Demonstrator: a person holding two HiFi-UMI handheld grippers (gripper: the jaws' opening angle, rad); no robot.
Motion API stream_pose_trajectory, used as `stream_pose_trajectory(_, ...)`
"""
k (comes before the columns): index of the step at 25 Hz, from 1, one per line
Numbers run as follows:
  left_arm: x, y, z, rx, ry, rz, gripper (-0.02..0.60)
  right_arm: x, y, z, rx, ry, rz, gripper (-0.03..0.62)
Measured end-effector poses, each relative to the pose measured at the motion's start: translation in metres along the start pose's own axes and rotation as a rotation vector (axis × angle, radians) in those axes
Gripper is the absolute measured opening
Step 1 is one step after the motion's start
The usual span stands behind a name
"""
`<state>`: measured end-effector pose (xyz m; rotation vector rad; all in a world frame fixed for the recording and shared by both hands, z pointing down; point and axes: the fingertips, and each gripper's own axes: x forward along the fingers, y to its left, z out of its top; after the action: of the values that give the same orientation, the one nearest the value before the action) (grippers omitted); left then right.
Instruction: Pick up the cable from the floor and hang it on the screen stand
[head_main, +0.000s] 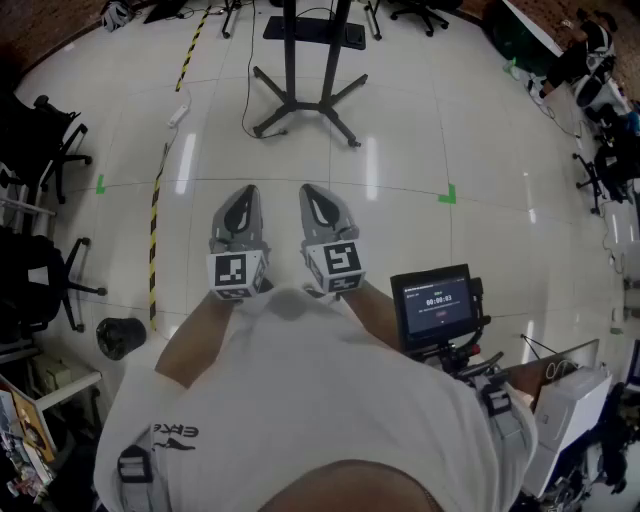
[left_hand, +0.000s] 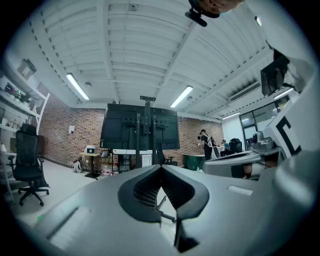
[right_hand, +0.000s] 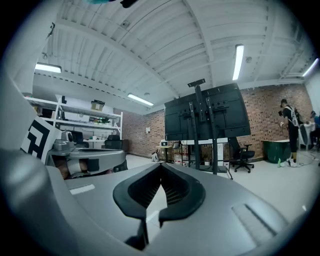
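Left gripper (head_main: 246, 192) and right gripper (head_main: 310, 190) sit side by side near the person's body, jaws shut on nothing. The thin dark cable (head_main: 246, 100) lies on the floor far ahead, just left of the screen stand (head_main: 300, 100) base. Best to walk closer and open one gripper's jaws before stooping.

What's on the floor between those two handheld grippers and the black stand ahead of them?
Nothing. In the head view, only bare shiny floor separates the left gripper and right gripper from the screen stand.
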<state>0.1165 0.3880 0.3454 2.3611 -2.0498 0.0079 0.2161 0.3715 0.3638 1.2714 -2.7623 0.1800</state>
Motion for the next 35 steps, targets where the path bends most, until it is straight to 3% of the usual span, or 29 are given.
stream_pose_trajectory(6, 0.012, 0.01, 0.005, -0.004, -0.024, 0.003, 0.002, 0.011, -0.004, 0.008, -0.019, -0.011, -0.014, 0.014)
stream_pose_trajectory(10, 0.071, 0.073, -0.009, -0.024, -0.014, -0.026, 0.002, 0.094, -0.009, 0.005, -0.024, 0.014, -0.05, 0.014)
stream_pose_trajectory(14, 0.117, 0.122, 0.003, -0.025, -0.027, -0.061, 0.002, 0.151, -0.012, 0.019, -0.038, 0.018, -0.092, 0.014)
stream_pose_trajectory(24, 0.187, 0.213, 0.013, -0.007, -0.032, -0.168, 0.002, 0.266, -0.002, 0.046, -0.046, 0.01, -0.192, 0.014)
stream_pose_trajectory(35, 0.236, 0.263, 0.006, -0.042, -0.018, -0.133, 0.002, 0.333, -0.013, 0.051, -0.045, 0.037, -0.195, 0.014)
